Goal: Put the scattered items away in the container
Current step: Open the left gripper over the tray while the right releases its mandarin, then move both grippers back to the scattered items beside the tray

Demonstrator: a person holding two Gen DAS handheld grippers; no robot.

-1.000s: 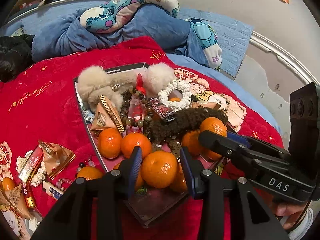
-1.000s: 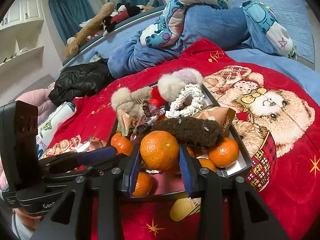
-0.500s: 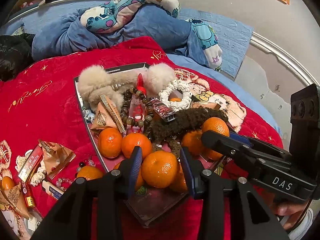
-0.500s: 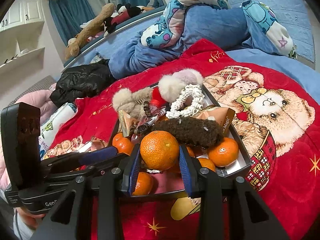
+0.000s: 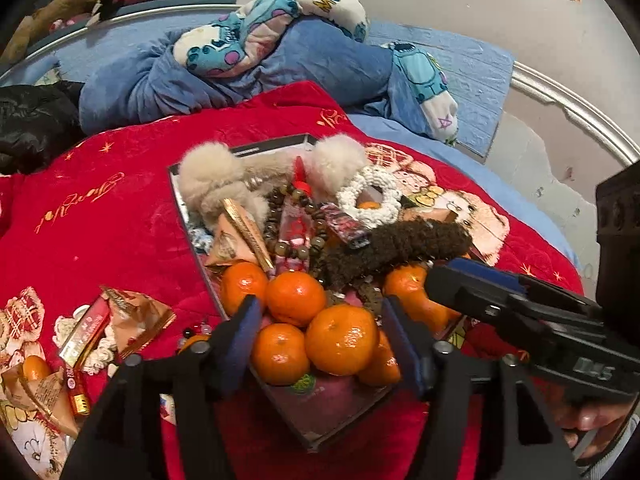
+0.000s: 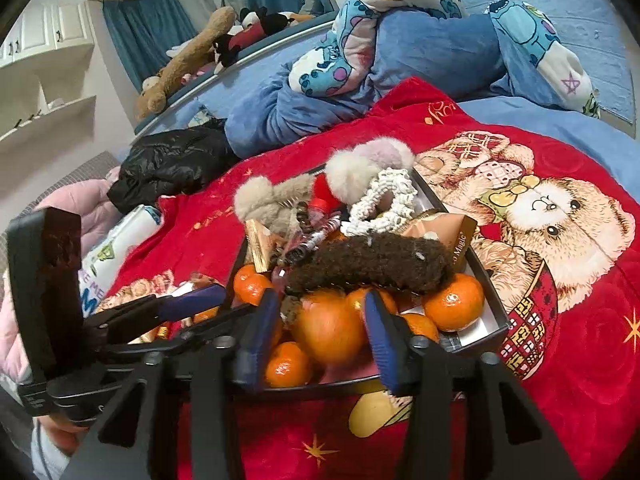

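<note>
A dark shallow tray [image 5: 320, 428] [image 6: 496, 316] on the red blanket is piled with mandarins, fur pompoms, bead strings, a white scrunchie and a brown fuzzy clip [image 5: 396, 246] [image 6: 368, 266]. My left gripper [image 5: 320, 344] is open over the tray's near corner, its fingers either side of two mandarins [image 5: 340, 340]. My right gripper [image 6: 324, 328] is open; a blurred mandarin [image 6: 328, 328] sits between its fingers, dropping onto the pile. Left of the tray lie snack packets [image 5: 136, 320], a red tube [image 5: 84, 336] and two loose mandarins [image 5: 34, 366].
A blue quilt and cartoon pillow [image 5: 272, 40] lie behind the tray. A black jacket [image 6: 172, 164] lies at the far left. The right gripper's body [image 5: 540, 320] crosses the left wrist view at right. The bed's silver rail [image 5: 580, 120] runs along the wall.
My right gripper has opened and let go of the mandarin, which now falls blurred into the tray. My left gripper has opened wider and released its mandarin onto the pile.
</note>
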